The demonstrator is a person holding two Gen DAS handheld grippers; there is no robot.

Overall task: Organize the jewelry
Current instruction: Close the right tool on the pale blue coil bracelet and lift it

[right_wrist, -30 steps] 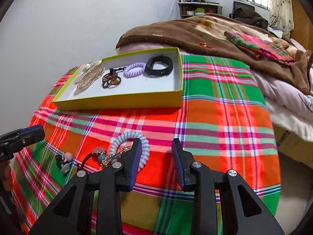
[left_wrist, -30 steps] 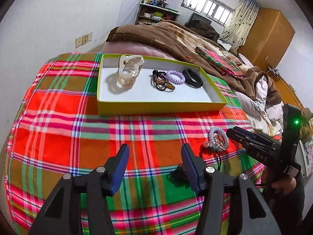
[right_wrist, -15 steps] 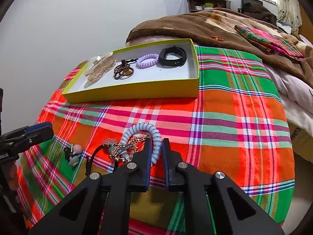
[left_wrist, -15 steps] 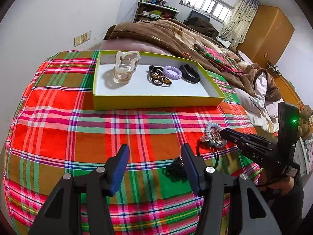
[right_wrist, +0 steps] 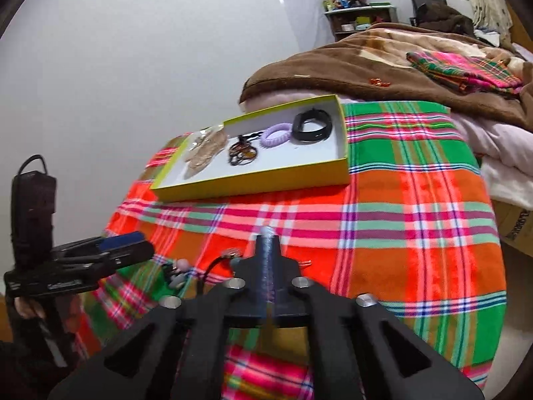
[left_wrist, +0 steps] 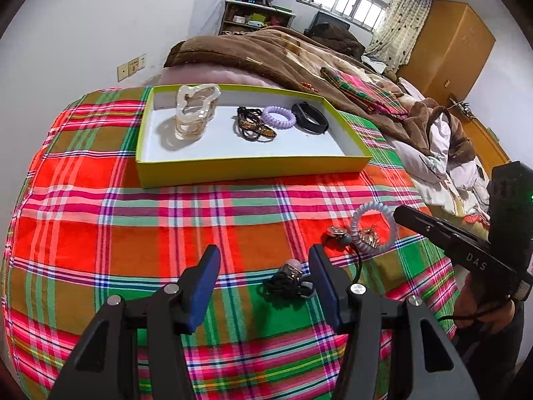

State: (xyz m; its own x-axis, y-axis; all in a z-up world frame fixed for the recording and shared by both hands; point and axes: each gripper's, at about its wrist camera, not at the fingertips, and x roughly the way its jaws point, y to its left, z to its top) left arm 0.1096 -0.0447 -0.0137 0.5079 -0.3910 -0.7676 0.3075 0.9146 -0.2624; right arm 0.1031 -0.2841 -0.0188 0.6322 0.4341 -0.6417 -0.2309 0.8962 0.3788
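Note:
A pale blue spiral hair tie (left_wrist: 373,230) with a gold charm is pinched at its edge by my right gripper (right_wrist: 268,233), which is shut on it. The tie is tipped up off the plaid cloth (left_wrist: 133,233). A black cord with a bead (left_wrist: 336,233) trails from it. My left gripper (left_wrist: 263,263) stands open over the cloth, nothing between its fingers. A black hair tie with a bead (left_wrist: 289,281) lies just beside its right finger. The yellow-green tray (left_wrist: 253,168) holds a clear claw clip (left_wrist: 195,113), a beaded bracelet (left_wrist: 253,128), a purple spiral tie (left_wrist: 278,117) and a black band (left_wrist: 309,118).
A brown blanket (left_wrist: 266,53) and a folded plaid cloth (right_wrist: 466,70) lie on the bed behind the tray. The cloth drops off at the right edge, with a cardboard box (right_wrist: 516,223) below. A wooden wardrobe (left_wrist: 449,43) stands at the far right.
My right gripper's jaws closed on the pale blue spiral tie and lifted it, tipping it upright. The left gripper stayed open in about the same place.

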